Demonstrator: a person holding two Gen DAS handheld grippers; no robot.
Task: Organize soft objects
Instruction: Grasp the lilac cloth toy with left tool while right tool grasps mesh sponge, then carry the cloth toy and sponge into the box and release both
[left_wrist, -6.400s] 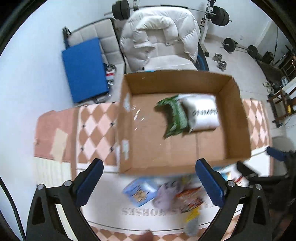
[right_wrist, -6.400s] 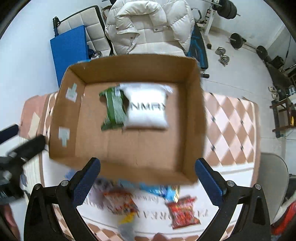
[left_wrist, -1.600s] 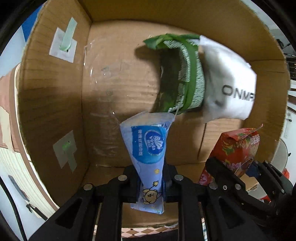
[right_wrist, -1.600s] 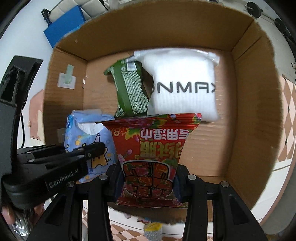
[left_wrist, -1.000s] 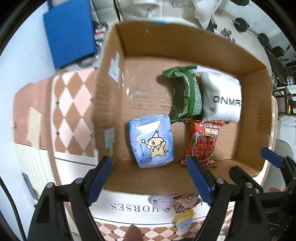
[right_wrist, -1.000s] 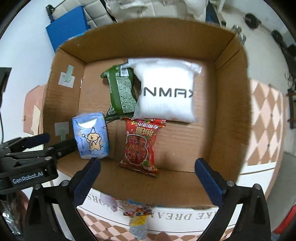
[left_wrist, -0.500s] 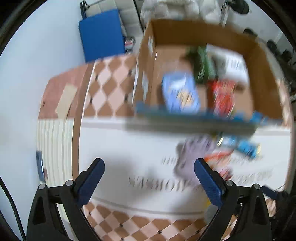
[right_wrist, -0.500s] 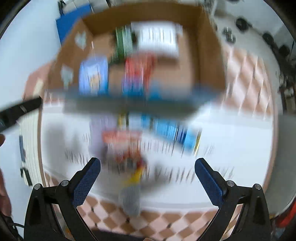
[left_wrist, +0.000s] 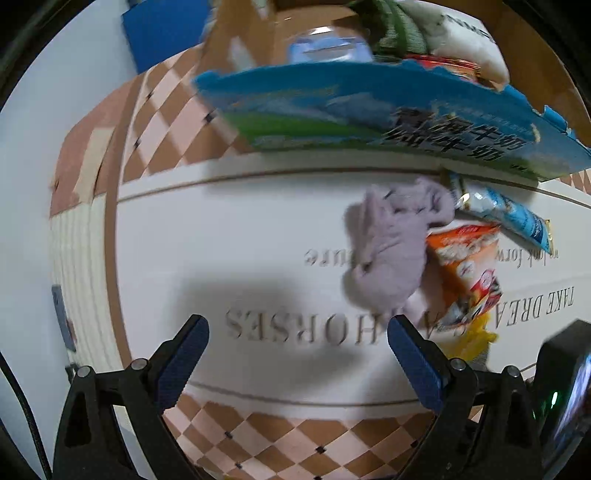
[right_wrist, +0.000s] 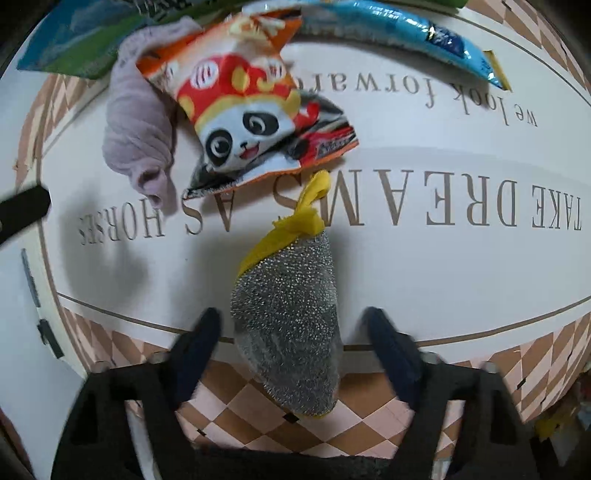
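On the white lettered mat (left_wrist: 240, 236), in the left wrist view, your left gripper (left_wrist: 295, 354) hangs w/ jaws spread wide, nothing between them; blue pads (left_wrist: 183, 360) sit at 7 and 5 o'clock of the frame. The lilac cloth (left_wrist: 391, 254) lies bunched at approx 2 o'clock from the gripper, touching the orange snack bag (left_wrist: 465, 266) on its 3 o'clock side. A slim blue-silver packet (left_wrist: 506, 214) lies just beyond them. A big blue-green packet (left_wrist: 388, 114) leans at 12 o'clock against the front of the cardboard box (left_wrist: 243, 40). Inside the box, blurred: a light blue pack (left_wrist: 328, 48), a green pack (left_wrist: 391, 26), a white bag (left_wrist: 461, 40). Part of the other rig shows at 4 o'clock.

Right wrist view: your right gripper (right_wrist: 295, 354) is also parted, pads either side of the silver scrubber (right_wrist: 288, 325) w/ its yellow tie (right_wrist: 306, 210), gaps visible both sides, so not gripping. Scrubber lies on the mat's near edge, tie pointing to 12 o'clock. Orange snack bag (right_wrist: 251, 118), panda face up, lies at 11 o'clock from it; lilac cloth (right_wrist: 140, 125) touches its 9 o'clock side. Blue-silver packet (right_wrist: 399, 33) lies at 1 o'clock, blue-green packet (right_wrist: 74, 40) at 10 o'clock.
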